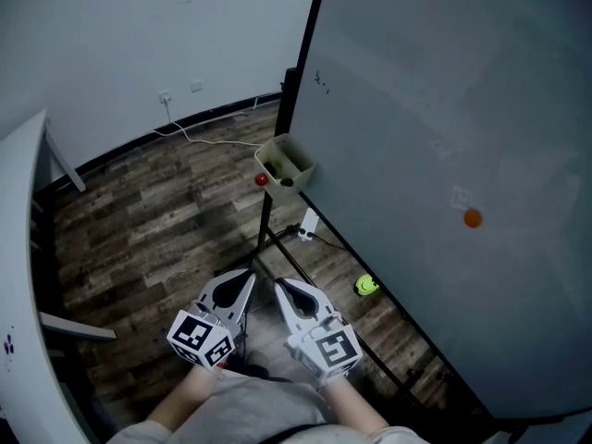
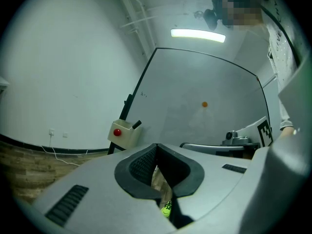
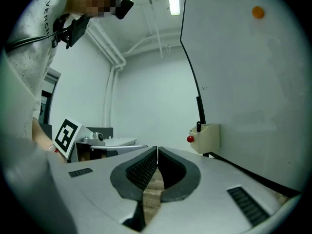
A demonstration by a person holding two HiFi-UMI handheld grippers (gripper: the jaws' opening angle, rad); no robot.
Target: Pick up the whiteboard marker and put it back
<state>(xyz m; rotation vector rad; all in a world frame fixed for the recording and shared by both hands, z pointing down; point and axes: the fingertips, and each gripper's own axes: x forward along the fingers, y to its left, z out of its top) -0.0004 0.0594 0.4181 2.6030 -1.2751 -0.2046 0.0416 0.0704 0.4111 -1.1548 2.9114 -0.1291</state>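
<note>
Dark wood-plank flooring (image 1: pixel 157 211) runs up to a plain white wall (image 1: pixel 139 35) with a black skirting (image 1: pixel 120 151). A white cable (image 1: pixel 222 142) trails over the floor from a wall socket (image 1: pixel 166 97). A large whiteboard (image 1: pixel 444 109) stands at the right. A strip light (image 2: pixel 197 34) glows on the ceiling, and white pipes (image 3: pixel 113 91) run down the wall.

The head camera looks steeply down from above onto the dark wood-plank floor (image 1: pixel 157 211). The left gripper (image 1: pixel 248 277) and right gripper (image 1: pixel 281 287) lie near it at the lower centre of the frame, and the large pale-grey whiteboard (image 1: pixel 444 109) fills the right side. Each gripper camera sits low and close behind its own jaws, facing level toward that board. All three views share the small beige open-topped box (image 1: pixel 285 160) at the board's edge and the round orange magnet (image 1: pixel 473 218). Each gripper view also catches the other gripper at its side edge.
</note>
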